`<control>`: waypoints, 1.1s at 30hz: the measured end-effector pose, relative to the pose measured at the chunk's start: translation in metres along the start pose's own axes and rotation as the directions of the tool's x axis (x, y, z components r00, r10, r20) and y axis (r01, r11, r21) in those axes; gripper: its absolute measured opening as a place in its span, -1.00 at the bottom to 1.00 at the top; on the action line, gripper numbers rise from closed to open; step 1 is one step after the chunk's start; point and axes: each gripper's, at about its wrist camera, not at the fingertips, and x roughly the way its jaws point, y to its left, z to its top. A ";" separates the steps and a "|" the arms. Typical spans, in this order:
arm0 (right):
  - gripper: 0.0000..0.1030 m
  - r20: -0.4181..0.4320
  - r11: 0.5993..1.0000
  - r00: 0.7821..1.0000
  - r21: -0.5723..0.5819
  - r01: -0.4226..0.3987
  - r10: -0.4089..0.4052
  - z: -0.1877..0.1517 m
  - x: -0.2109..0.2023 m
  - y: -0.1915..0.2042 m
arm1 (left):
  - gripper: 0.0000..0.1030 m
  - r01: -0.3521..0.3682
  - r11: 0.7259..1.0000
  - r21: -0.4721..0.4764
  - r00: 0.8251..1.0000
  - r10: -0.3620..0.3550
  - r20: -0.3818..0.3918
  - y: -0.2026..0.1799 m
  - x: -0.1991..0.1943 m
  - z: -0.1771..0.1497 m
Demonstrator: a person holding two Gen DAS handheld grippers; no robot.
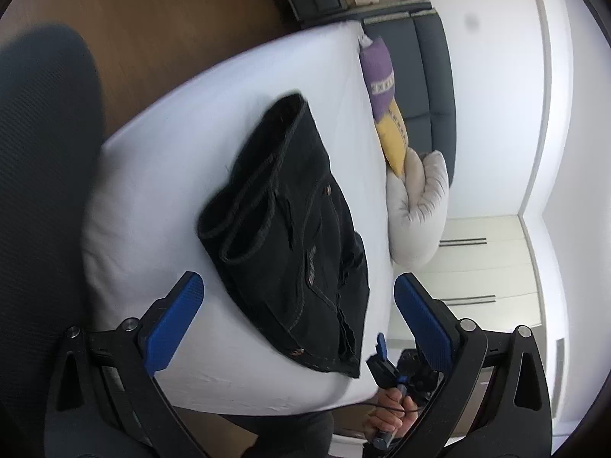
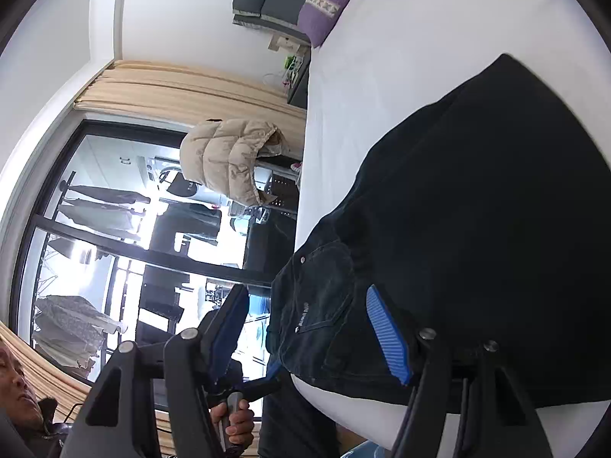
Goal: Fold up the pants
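Black jeans (image 1: 290, 236) lie folded on a white bed (image 1: 160, 175), leg hems toward the far left and waistband near the bed's near edge. My left gripper (image 1: 298, 316) is open and empty, held just above the waistband end. In the right wrist view the jeans (image 2: 477, 229) fill the right side, with a back pocket and label near the bed edge. My right gripper (image 2: 309, 328) is open and empty, its right finger (image 2: 385, 336) over the pocket area and its left finger off the bed edge. The right gripper also shows small in the left wrist view (image 1: 383, 362).
Purple and yellow pillows (image 1: 382, 91) and a beige cushion (image 1: 420, 206) lie along the bed's far side by a dark headboard (image 1: 431, 76). A dark chair back (image 1: 42, 175) is at left. A puffy beige jacket (image 2: 233, 160) hangs beyond the bed, before a window.
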 end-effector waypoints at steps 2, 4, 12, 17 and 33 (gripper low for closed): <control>0.33 -0.005 1.000 1.000 0.005 -0.007 0.007 0.003 0.007 0.004 | 0.97 0.020 0.999 -0.029 1.000 -0.020 -0.008 0.005 0.010 -0.008; 0.33 -0.009 1.000 1.000 0.010 -0.010 0.010 0.003 0.002 0.001 | 0.97 0.051 0.994 -0.096 0.999 -0.051 0.008 0.021 0.014 -0.008; 0.33 -0.033 1.000 0.999 0.024 -0.017 0.018 0.003 0.004 -0.007 | 0.94 0.125 0.977 -0.170 0.992 -0.118 0.052 0.037 0.015 0.003; 0.33 -0.039 1.000 0.999 -0.002 0.008 -0.008 0.020 0.004 0.000 | 0.49 0.131 0.977 -0.169 0.991 -0.131 0.013 0.025 0.026 0.003; -1.00 -0.329 0.947 0.889 -0.080 0.310 -0.319 0.032 0.111 -0.030 | -0.66 -0.050 0.987 0.152 0.998 0.055 -0.027 -0.025 0.037 0.001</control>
